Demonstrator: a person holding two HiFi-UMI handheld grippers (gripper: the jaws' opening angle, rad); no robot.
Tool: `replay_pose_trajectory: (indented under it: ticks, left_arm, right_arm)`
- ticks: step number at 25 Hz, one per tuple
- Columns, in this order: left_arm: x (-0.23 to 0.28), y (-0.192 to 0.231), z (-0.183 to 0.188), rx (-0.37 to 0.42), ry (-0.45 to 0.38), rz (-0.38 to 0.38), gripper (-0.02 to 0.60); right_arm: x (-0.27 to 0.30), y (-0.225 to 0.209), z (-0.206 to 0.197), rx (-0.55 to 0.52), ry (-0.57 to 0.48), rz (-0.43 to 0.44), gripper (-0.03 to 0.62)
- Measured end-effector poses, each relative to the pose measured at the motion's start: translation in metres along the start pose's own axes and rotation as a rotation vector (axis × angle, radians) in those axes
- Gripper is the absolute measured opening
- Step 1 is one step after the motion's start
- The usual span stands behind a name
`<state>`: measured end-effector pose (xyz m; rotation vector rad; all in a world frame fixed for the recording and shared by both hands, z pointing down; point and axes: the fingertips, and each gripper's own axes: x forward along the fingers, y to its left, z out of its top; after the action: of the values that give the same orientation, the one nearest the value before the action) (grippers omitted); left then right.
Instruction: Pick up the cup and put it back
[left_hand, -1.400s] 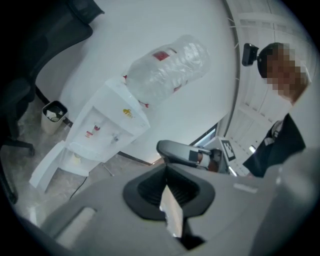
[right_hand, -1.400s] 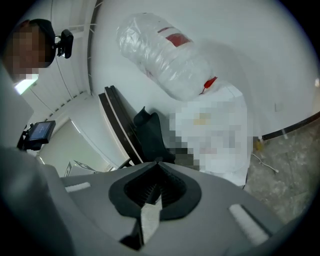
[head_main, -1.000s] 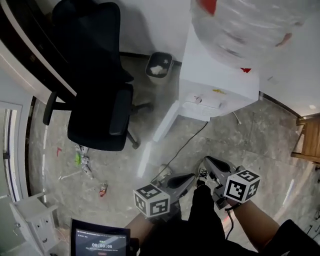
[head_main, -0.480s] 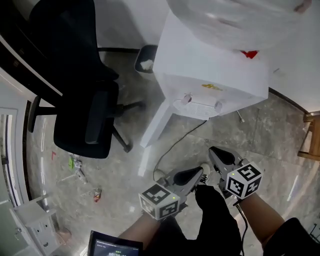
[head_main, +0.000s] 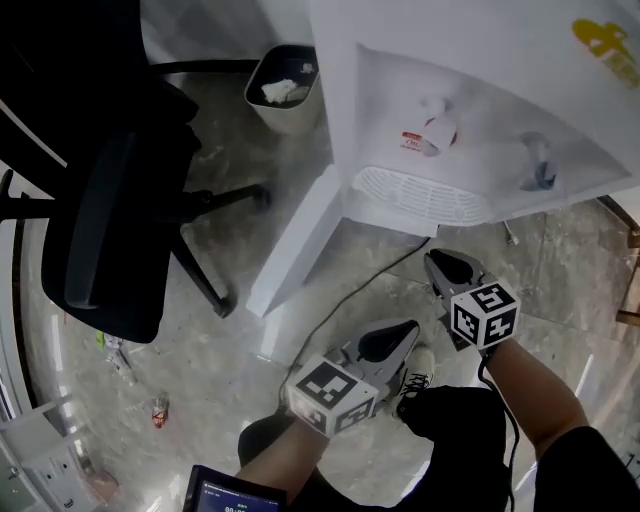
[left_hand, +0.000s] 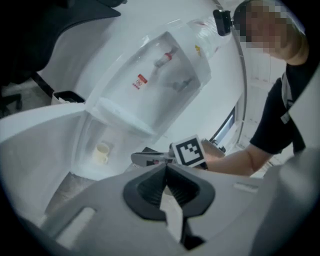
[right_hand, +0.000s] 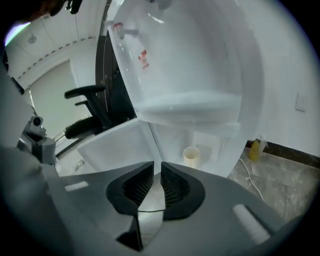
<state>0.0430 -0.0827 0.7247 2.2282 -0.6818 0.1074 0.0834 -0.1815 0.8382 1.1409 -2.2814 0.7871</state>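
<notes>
Two grippers: state of each? (A)
Left gripper (left_hand: 166, 169): jaws closed tip to tip, nothing held. Right gripper (right_hand: 157, 167): jaws all but together, thin slit, nothing in it. (B)
Cup position? (A)
Cream cup (right_hand: 191, 156) stands upright in the open lower compartment of the water dispenser (head_main: 470, 110). It lies ahead and slightly right of the right jaws, and ahead and well left of the left ones. Judgement: right gripper is nearer; it must open first. (B)
</notes>
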Motion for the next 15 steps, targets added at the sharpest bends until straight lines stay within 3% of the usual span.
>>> replay_pose_trajectory:
  ticks: [2, 6, 13, 15]
  left_arm:
    - [0.011, 0.022, -0.018, 0.028, -0.016, -0.021, 0.003]
    - [0.026, 0.048, -0.038, 0.052, -0.024, -0.069, 0.003]
    - [0.046, 0.056, -0.010, 0.119, -0.087, -0.166, 0.003]
    - [0.046, 0.059, -0.008, 0.135, -0.091, -0.170, 0.003]
  right_arm:
    - [0.038, -0.021, -0.018, -0.027, 0.004, -0.016, 0.050]
    - [0.096, -0.062, -0.040, 0.022, 0.001, -0.080, 0.049]
    - [0.159, -0.116, -0.059, -0.051, 0.039, -0.211, 0.061]
    - [0.173, -0.127, -0.061, -0.070, 0.050, -0.250, 0.094]
